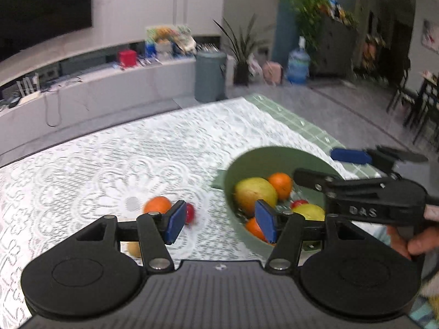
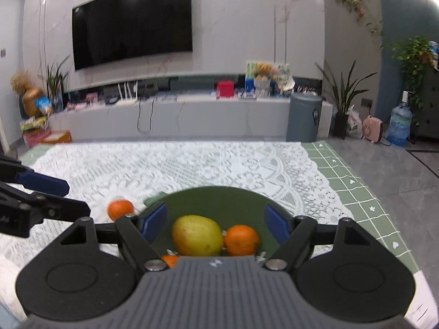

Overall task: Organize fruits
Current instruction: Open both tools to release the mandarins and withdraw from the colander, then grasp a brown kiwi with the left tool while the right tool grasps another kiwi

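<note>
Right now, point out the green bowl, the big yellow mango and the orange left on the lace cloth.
green bowl (image 2: 219,196): right wrist view, inner back wall.
yellow mango (image 2: 196,235): right wrist view, middle of skin.
orange on cloth (image 2: 120,209): right wrist view, its centre.

Green bowl (image 2: 219,200) holds mango (image 2: 197,235), oranges (image 2: 241,240); orange (image 2: 120,209) outside.

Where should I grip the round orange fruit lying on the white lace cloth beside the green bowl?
Grip the round orange fruit across its widest middle, from above. A small red fruit touches one side, so keep the fingers off that side.
</note>
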Demonstrator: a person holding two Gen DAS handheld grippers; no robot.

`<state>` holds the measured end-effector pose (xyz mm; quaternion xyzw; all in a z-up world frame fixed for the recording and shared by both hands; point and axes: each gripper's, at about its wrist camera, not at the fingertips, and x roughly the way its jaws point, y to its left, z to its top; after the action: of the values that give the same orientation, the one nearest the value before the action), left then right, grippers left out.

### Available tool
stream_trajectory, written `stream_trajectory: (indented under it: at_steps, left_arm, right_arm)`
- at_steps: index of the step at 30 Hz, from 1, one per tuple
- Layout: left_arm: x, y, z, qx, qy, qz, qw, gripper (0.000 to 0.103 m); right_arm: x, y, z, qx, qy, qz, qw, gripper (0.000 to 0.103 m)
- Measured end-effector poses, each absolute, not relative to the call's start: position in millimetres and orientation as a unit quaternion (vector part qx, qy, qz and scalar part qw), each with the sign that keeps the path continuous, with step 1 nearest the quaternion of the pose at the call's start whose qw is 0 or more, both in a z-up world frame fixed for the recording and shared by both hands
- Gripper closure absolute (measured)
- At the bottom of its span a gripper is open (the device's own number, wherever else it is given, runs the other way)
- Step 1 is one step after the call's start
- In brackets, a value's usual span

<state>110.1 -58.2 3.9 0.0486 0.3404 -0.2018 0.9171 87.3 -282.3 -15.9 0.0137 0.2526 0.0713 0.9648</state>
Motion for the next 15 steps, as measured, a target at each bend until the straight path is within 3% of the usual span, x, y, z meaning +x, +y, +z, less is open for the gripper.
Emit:
stream_trajectory:
  at_steps: [5,15]
  left_arm:
    - [104,-29,1,0.017,0.326,-0.168,0.930,0.036]
    - [93,27,-16,-0.028,0.329,-0.116,0.937,0.036]
  right_arm:
    - [69,-251,-20,0.032,0.240,0.069,0.968,0.023]
    - [56,-183,-35,-0.009,0.239,0.106,0.965,0.023]
